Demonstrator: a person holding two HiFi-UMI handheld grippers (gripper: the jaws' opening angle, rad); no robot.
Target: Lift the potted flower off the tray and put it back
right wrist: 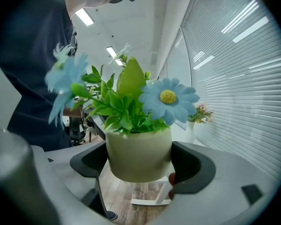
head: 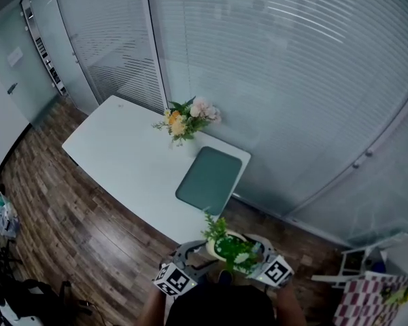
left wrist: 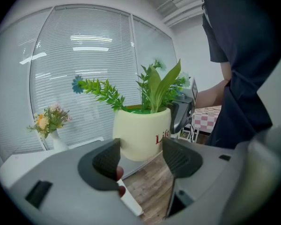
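The potted flower (head: 231, 248), a cream pot with green leaves and a blue daisy, hangs in the air close to my body, off the near edge of the white table (head: 122, 155). My right gripper (right wrist: 138, 161) is shut on the pot (right wrist: 138, 153), one jaw on each side. The dark green tray (head: 209, 179) lies bare on the table's near right part. My left gripper (left wrist: 140, 156) is open beside the pot (left wrist: 141, 132), which stands just beyond its jaws without touching them. In the head view both grippers sit under the plant, the left gripper (head: 190, 253) and the right gripper (head: 251, 250).
A white vase of pink and yellow flowers (head: 187, 119) stands at the table's far edge behind the tray. Glass walls with blinds (head: 292, 80) close off the far side. Wooden floor (head: 75, 229) runs left of the table. A checkered cloth (head: 367, 301) lies at lower right.
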